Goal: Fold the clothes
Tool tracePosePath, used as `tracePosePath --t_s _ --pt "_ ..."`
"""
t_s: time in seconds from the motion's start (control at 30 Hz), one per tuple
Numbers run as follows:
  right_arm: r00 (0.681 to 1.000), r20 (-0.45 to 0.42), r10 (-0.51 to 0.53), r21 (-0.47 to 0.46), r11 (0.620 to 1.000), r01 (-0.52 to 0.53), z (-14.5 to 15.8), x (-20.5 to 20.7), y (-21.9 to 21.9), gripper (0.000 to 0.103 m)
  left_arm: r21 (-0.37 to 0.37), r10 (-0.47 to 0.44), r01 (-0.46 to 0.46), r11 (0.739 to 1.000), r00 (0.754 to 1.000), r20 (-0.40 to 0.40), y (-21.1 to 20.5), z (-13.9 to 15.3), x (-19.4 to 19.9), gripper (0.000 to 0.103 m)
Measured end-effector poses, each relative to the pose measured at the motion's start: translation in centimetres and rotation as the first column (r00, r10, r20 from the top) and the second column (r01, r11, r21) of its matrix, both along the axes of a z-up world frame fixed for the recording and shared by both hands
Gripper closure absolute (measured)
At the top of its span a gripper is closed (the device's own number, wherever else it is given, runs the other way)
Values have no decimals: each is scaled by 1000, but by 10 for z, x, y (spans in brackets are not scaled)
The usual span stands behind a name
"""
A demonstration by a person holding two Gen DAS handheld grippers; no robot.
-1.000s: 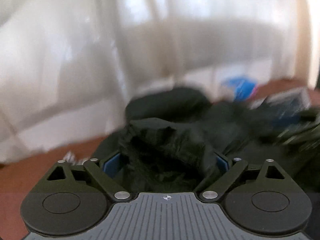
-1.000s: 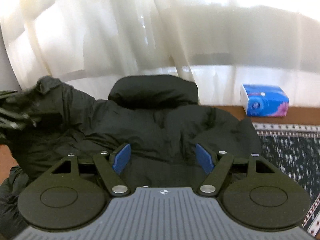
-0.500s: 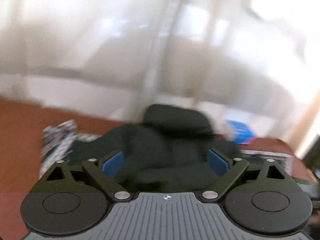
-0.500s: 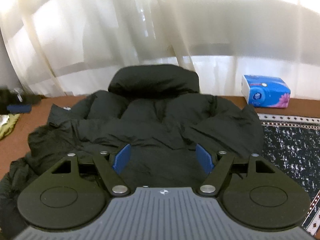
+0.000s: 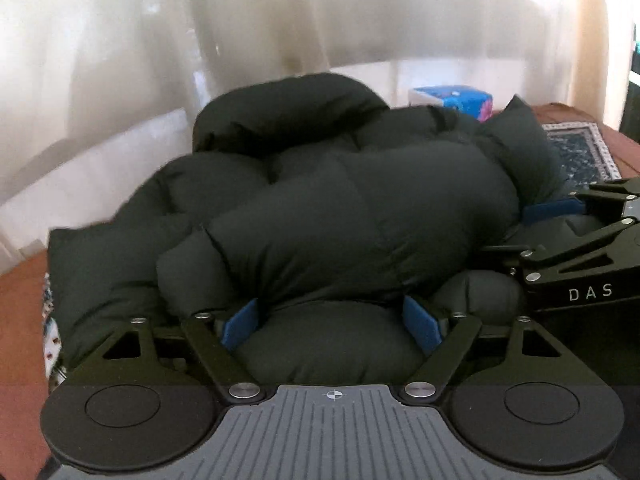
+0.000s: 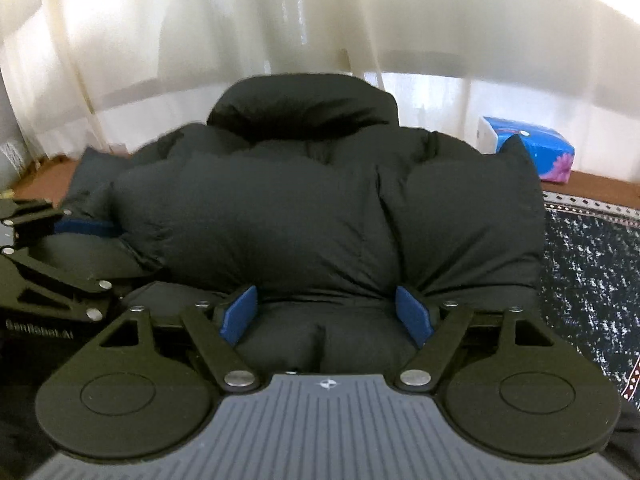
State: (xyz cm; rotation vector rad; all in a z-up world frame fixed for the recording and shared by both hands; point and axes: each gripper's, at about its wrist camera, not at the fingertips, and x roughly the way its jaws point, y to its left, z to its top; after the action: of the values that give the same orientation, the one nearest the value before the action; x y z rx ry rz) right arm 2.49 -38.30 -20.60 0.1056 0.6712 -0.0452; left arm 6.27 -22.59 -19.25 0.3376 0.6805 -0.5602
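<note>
A black puffer jacket (image 5: 360,208) (image 6: 320,208) lies on the floor, hood at the far end and both sleeves folded across its chest. My left gripper (image 5: 330,320) is open at the jacket's near edge, and a padded bulge of the hem sits between its blue pads (image 5: 240,324) without being squeezed. My right gripper (image 6: 327,316) is open in the same way, further right along that edge, with hem fabric between its pads (image 6: 414,316). Each gripper shows side-on in the other's view: the right gripper (image 5: 576,236) and the left gripper (image 6: 56,248) are close together.
A blue tissue pack (image 6: 528,146) (image 5: 452,100) lies behind the jacket's right shoulder. A dark patterned rug (image 6: 592,272) (image 5: 580,152) spreads out to the right. White curtains (image 6: 240,40) hang along the far side. Brown floor (image 5: 20,300) shows on the left.
A second ago my left gripper held a bunch of black fabric; it has let go, and the sleeve lies across the jacket. Both grippers have moved down to the near hem.
</note>
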Motion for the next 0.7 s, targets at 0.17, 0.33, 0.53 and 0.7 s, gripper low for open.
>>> tracePosePath --t_s 0.17,0.33,0.53,0.7 --pt "1000 6 8 -16 1000 -8 -13 1 0 23 5 1 -1 1000 1000 14 5 -13 -3 19" --pt "1000 17 6 -32 999 -6 -24 0 3 23 12 4 -4 1000 999 32 5 -24 -5 18" --pt "1000 21 7 -38 999 -6 -28 2 3 22 20 -5 5 1000 1000 -8 5 -15 1 17" --pt "999 0 48 0 999 -48 2 0 -4 21 -29 3 -6 1000 995 -99 24 20 6 14"
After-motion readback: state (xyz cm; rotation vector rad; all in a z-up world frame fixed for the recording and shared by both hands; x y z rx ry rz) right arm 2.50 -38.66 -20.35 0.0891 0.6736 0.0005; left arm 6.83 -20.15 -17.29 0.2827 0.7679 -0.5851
